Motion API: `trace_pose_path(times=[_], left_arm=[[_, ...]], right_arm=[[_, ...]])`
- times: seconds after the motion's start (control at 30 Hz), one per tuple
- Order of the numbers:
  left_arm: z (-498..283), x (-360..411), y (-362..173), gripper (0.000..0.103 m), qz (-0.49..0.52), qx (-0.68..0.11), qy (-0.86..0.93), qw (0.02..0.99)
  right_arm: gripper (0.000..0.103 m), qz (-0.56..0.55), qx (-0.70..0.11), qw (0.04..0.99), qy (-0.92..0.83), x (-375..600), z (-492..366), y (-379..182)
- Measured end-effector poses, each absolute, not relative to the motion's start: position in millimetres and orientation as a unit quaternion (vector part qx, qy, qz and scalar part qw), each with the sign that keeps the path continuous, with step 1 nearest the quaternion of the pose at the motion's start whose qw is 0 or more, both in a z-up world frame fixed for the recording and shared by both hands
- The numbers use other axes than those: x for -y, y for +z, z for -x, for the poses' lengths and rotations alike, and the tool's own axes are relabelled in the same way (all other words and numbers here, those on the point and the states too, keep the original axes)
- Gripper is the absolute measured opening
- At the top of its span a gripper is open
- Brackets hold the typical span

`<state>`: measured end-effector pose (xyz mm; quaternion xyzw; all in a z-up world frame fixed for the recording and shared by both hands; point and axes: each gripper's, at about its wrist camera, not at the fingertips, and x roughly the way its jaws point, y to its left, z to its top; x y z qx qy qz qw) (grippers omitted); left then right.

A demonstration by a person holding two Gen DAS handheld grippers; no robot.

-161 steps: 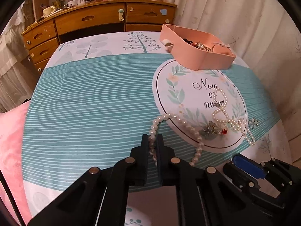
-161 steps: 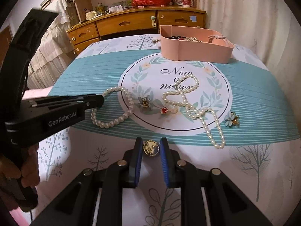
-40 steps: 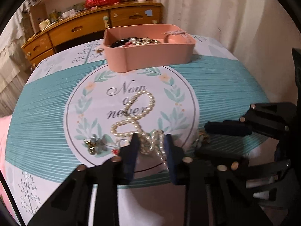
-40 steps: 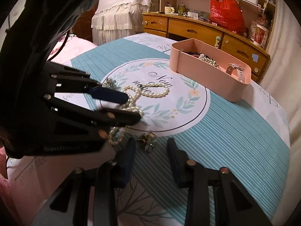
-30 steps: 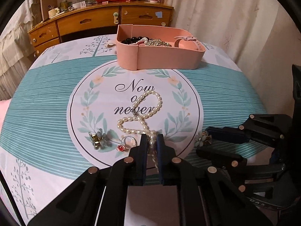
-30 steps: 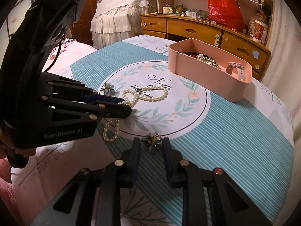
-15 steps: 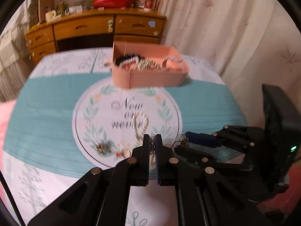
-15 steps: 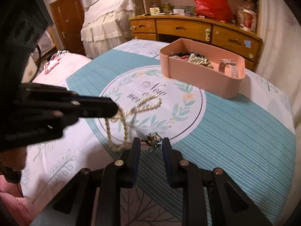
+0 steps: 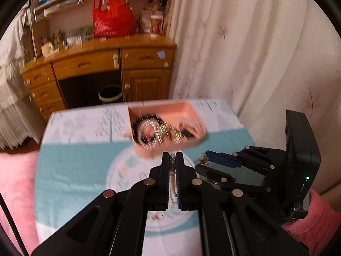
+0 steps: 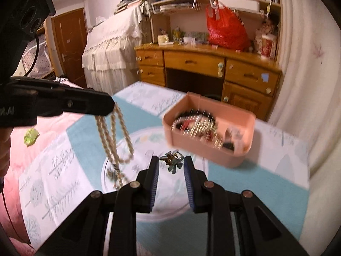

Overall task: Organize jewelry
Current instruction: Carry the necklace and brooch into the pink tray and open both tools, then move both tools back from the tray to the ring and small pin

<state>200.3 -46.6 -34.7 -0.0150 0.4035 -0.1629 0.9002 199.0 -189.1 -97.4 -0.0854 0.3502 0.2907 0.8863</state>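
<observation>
Pearl necklace (image 10: pixel 113 136), one strand (looped several times), dangles above the bed (image 10: pixel 64 170) from the clamped left gripper (image 9: pixel 173 160). The right gripper (image 10: pixel 171 166) pinches one flower brooch (image 10: pixel 172 162), seemingly. One pink tray (image 10: pixel 234 111) sits beyond, holding blurred jewelry.

Patterned bedspread (image 10: pixel 245 194) carries pink tray (image 10: pixel 213 149); pink pillow (image 9: pixel 15 183) alongside.

Wooden desk (image 10: pixel 213 61) w/ drawers by cream curtain (image 9: pixel 245 49). On desk's top, toward right edge: red plastic bag (image 10: pixel 226 29), paper cup (image 9: pixel 156 24). Dark bin (image 9: pixel 110 94) in kneehole under desk.
</observation>
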Motion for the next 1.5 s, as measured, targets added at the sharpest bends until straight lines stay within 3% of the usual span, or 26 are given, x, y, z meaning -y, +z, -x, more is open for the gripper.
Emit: trace_pose_path(times=[0.37,0.67,0.7,0.77,0.8,0.83,0.9,1.0,1.13,1.5], left_arm=[[-271,40,-12,0.003,0.060,-0.377,-0.185,0.906],[-306,54,-40,0.003,0.084,-0.367,-0.175,0.910],[-309,53,-45,0.008,0.085,-0.368,-0.170,0.910],[-313,51,-52,0.040,0.092,-0.380,-0.163,0.906],[-315,50,-55,0.069,0.094,-0.387,-0.161,0.903],[-316,49,-56,0.077,0.095,-0.390,-0.161,0.902],[-315,48,-55,0.078,0.088,-0.386,-0.167,0.903],[-311,51,-52,0.087,0.050,-0.382,-0.150,0.910],[-301,53,-55,0.089,-0.001,-0.393,-0.099,0.914],[-256,16,-110,0.090,-0.014,-0.488,-0.042,0.871]], right_arm=[[0.024,0.001,-0.328,0.910,0.253,194,-250,-66],[0.024,-0.061,-0.362,0.910,0.194,203,-280,-94],[0.024,-0.063,-0.366,0.909,0.187,205,-282,-97],[0.027,-0.086,-0.381,0.901,0.189,210,-288,-104],[0.037,-0.097,-0.386,0.898,0.189,212,-289,-107],[0.050,-0.109,-0.390,0.895,0.187,215,-291,-110],[0.059,-0.123,-0.388,0.895,0.181,219,-290,-114],[0.061,-0.140,-0.383,0.896,0.175,225,-285,-115],[0.076,-0.187,-0.381,0.889,0.175,237,-279,-119],[0.083,-0.191,-0.432,0.869,0.150,246,-233,-139]])
